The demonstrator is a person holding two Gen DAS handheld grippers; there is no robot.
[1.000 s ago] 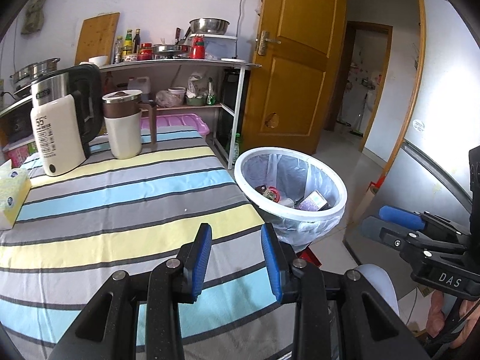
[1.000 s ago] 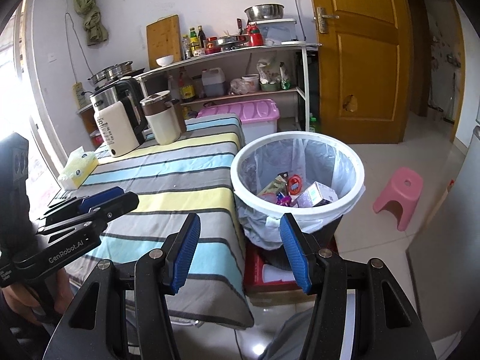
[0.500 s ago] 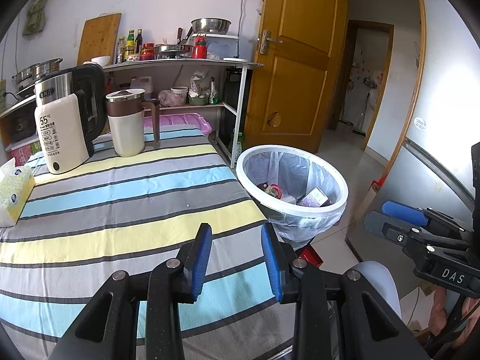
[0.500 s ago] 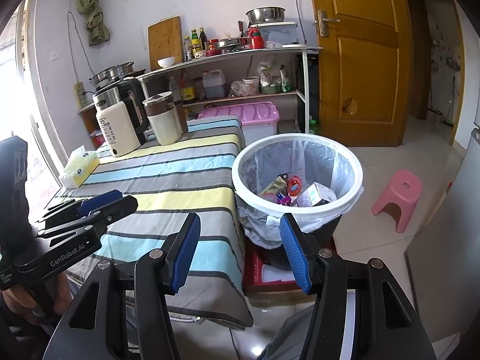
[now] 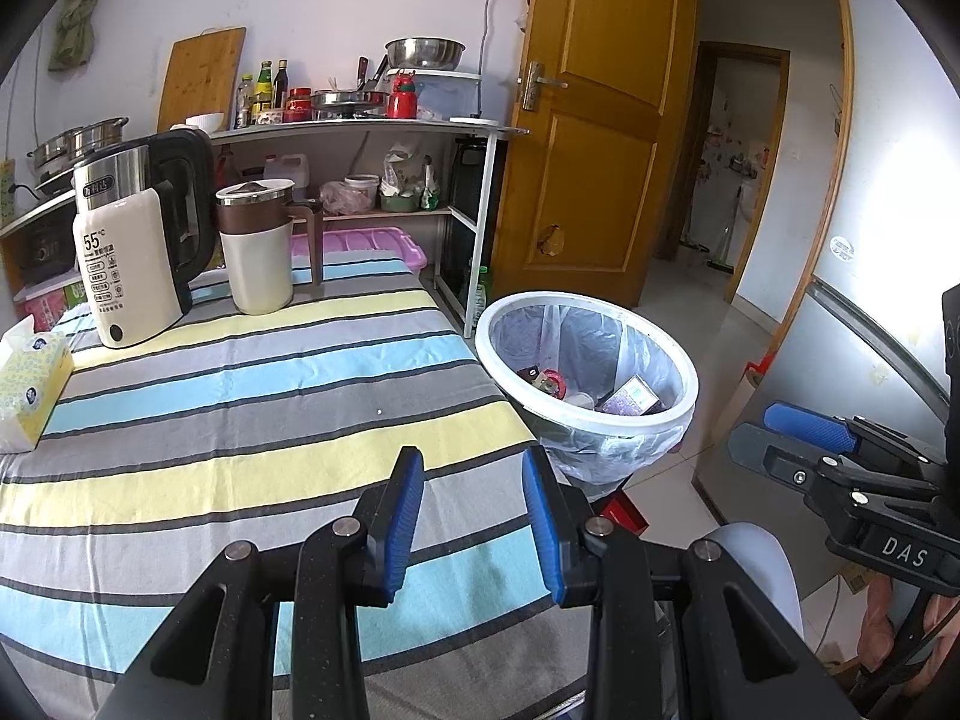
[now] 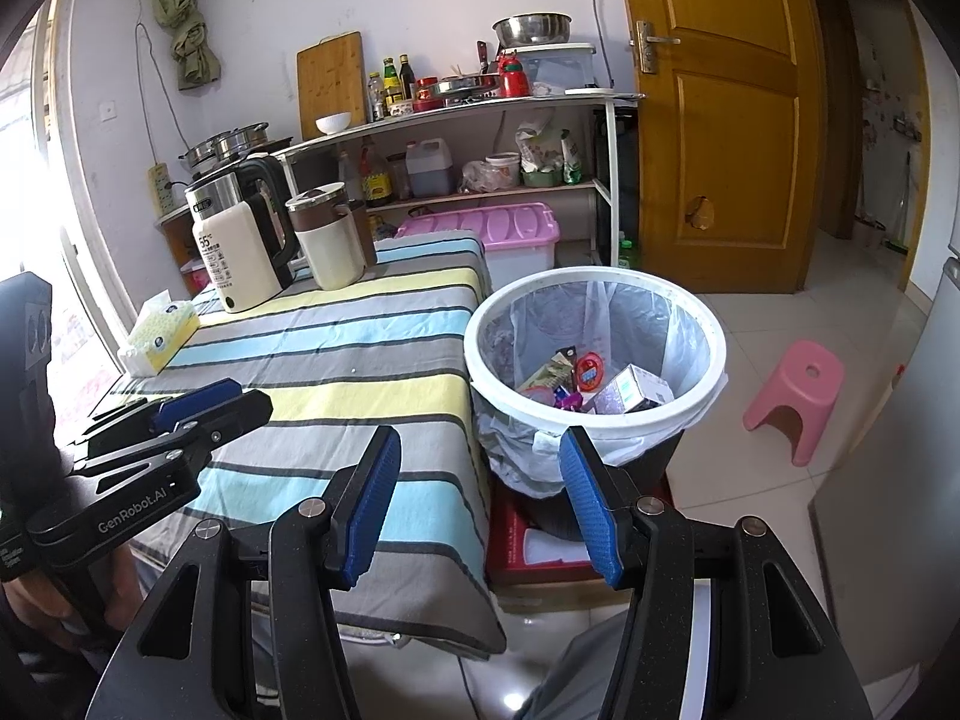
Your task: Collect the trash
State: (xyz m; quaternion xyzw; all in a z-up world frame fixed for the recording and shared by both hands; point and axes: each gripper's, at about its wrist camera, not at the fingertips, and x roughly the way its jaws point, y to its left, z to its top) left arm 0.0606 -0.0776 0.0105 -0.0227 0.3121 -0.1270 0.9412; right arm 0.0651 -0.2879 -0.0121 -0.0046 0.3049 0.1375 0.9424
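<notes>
Jaws on the left gripper (image 5: pixel 472 477) are standing partly apart with nothing between the blue pads, hovering over the near edge of the striped tablecloth (image 5: pixel 240 408) and touching nothing. Jaws on the right gripper (image 6: pixel 480 462) are gaping somewhat wider, also empty, hanging over the gap between the table's edge and the trash bin (image 6: pixel 714 354).

In the left wrist view the bin (image 5: pixel 690 384) is sitting at about two o'clock from the left gripper, just beside the table's right edge; in the right wrist view it is sitting at about one o'clock from the right gripper. It is standing upright with its round mouth facing up, lined with a clear bag. Inside, the collected trash is lying in a heap: a small box (image 6: pixel 636 387), a red round lid (image 6: pixel 590 371) and a wrapper (image 6: pixel 549 373), their directions too jumbled to tell.

At ten o'clock on the table a kettle (image 5: pixel 129 252), a mug (image 5: pixel 258 252) and a tissue box (image 5: pixel 30 384) are standing.
</notes>
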